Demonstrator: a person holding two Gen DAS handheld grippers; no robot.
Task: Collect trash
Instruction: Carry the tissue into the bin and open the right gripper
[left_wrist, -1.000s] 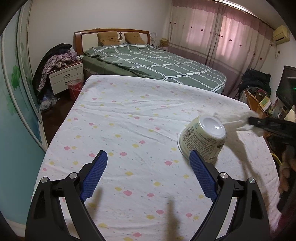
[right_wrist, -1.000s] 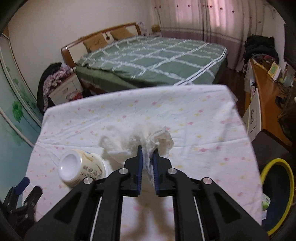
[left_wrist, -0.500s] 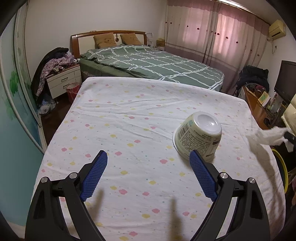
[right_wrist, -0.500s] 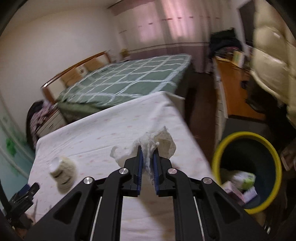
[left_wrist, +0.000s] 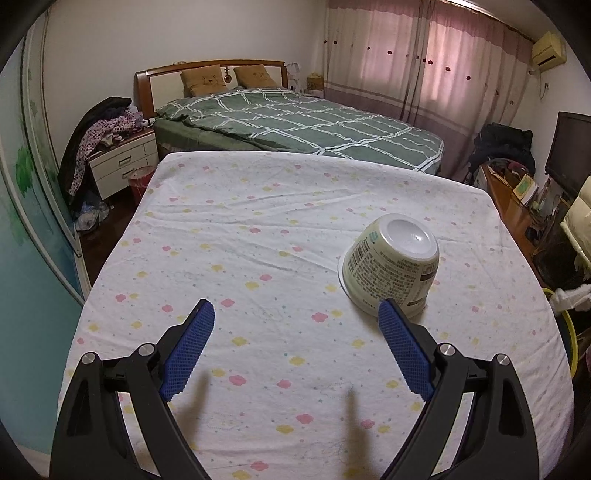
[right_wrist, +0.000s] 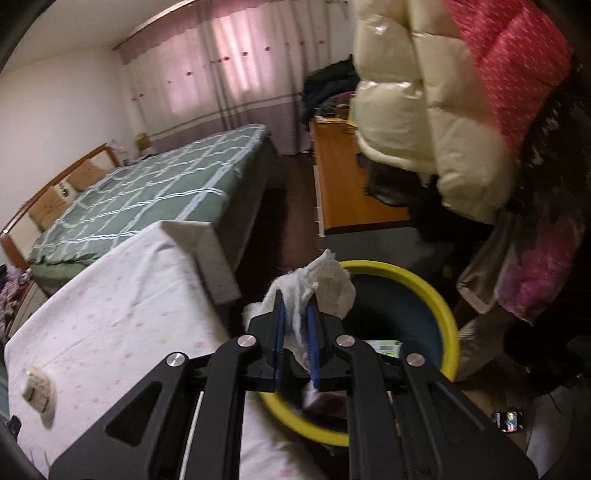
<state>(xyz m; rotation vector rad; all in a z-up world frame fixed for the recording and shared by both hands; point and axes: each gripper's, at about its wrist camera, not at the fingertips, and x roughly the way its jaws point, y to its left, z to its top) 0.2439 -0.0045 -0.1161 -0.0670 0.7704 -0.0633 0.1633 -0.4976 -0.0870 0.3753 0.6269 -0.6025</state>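
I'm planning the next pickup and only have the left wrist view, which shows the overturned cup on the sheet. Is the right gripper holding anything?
Observer: Yes, the right gripper is shut on a crumpled tissue.
Operator: Is there a bin near it?
Observer: Yes, a yellow-rimmed bin on the floor beside the table; the tissue appears to hang over its opening.
Operator: Is the bin empty?
Observer: No, some packaging lies inside.
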